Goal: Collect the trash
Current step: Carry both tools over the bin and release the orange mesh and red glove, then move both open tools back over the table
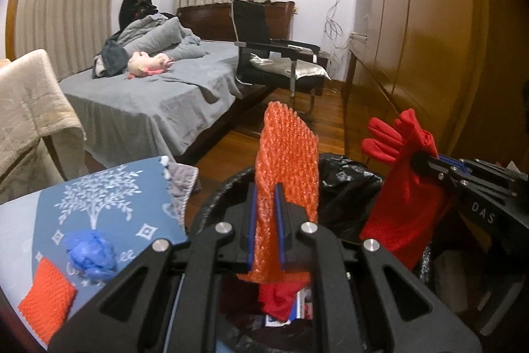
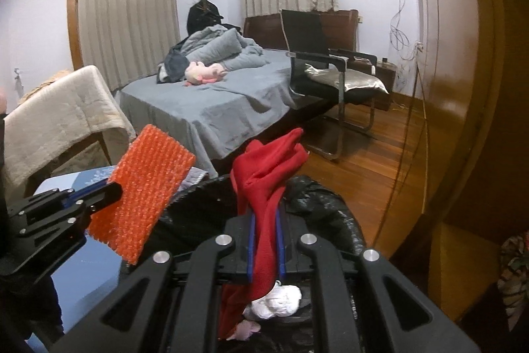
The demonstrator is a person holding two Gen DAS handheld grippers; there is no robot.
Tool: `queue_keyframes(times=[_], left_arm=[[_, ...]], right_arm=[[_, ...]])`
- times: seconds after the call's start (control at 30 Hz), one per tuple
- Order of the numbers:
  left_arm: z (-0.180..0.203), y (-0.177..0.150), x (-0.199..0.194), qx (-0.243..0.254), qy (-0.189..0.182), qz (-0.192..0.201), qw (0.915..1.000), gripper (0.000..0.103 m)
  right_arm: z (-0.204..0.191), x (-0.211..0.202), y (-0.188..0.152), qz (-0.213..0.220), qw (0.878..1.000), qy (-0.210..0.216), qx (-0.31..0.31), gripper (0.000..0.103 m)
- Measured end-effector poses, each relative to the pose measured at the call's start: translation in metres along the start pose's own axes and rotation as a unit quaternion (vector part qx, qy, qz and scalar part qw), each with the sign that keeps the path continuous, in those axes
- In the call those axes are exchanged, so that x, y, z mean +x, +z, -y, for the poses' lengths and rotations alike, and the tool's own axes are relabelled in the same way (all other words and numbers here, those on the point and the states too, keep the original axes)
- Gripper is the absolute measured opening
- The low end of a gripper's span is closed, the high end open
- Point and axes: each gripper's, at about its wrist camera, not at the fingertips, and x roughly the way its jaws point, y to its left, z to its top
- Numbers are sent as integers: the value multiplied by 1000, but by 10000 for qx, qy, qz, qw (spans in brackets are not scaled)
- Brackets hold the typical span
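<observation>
Two grippers hang over the black-lined trash bin [image 1: 344, 174], each clamped narrow on a piece of rubbish. In the left wrist view our left gripper [image 1: 267, 191] pinches the orange bubble wrap [image 1: 287, 154], which stands upright toward twelve o'clock; its lower end is cut off behind the linkage. At two o'clock our right gripper [image 1: 418, 159] grips the red glove [image 1: 403, 200], and only the letters "DAS" read on its black body. Inside the bin at six o'clock we see red cloth and a printed packet, the print too small to read. On the blue cloth with a white tree pattern [image 1: 109, 204] at eight o'clock lie a crumpled blue ball [image 1: 91, 253] and a second orange piece [image 1: 46, 293]; pale lettering under the ball is hidden.

In the right wrist view the glove runs between the blue pads [image 2: 252, 240], its cuff hidden beneath. A white wad [image 2: 281, 303] shows at six o'clock, half covered by the frame.
</observation>
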Motion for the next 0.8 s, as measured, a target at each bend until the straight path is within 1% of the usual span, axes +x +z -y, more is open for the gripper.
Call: queue_keyframes(times=[0.13,0.23,0.27,0.3,0.33,0.37,0.4,0.43,0.47,0.5,0.53,0.57,0.6,0.67,0.8], left_arm=[[10,1,17,-11,-114,-70,9999,10],[12,2,26,-70,-235,-117,9996,12],[13,3,28,-81,-263,-116,9996,15],[13,3,30,-95,-310,-122,9994,23],[13,3,31,-110,-353,-129,9992,29],[12,3,30,-121,-381,-111,9991,39],[13,3,28,-119,-375,-82,9992,46],[11,3,27,-115,-369,-50,9992,48],[10,4,25,-121,-368,-31,9992,53],[7,3,23,-144,-360,-11,9992,60],[4,4,22,-167,-340,6,9993,63],[0,4,20,-200,-314,20,9993,66],[-3,4,17,-236,-299,30,9993,68],[-13,2,10,-303,-213,70,9993,77],[-35,-3,-10,-357,135,185,9991,86]], right_arm=[[7,6,-3,-61,9999,-93,7,10],[10,12,-4,-115,9998,-144,9,13],[11,14,-5,-131,9998,-179,6,14],[12,14,-6,-134,9997,-197,7,16],[13,15,-6,-146,9996,-221,8,24],[16,16,-7,-155,9996,-245,10,34],[17,16,-7,-150,9995,-269,13,39],[17,16,-7,-134,9995,-294,18,47],[18,15,-7,-109,9994,-313,19,56],[17,14,-7,-86,9994,-338,16,63],[17,13,-7,-55,9993,-377,15,76],[15,11,-7,-20,9992,-399,23,85],[16,10,-8,3,9992,-390,35,87],[14,8,-7,21,9994,-333,75,97],[2,2,-7,27,9998,-151,98,97]])
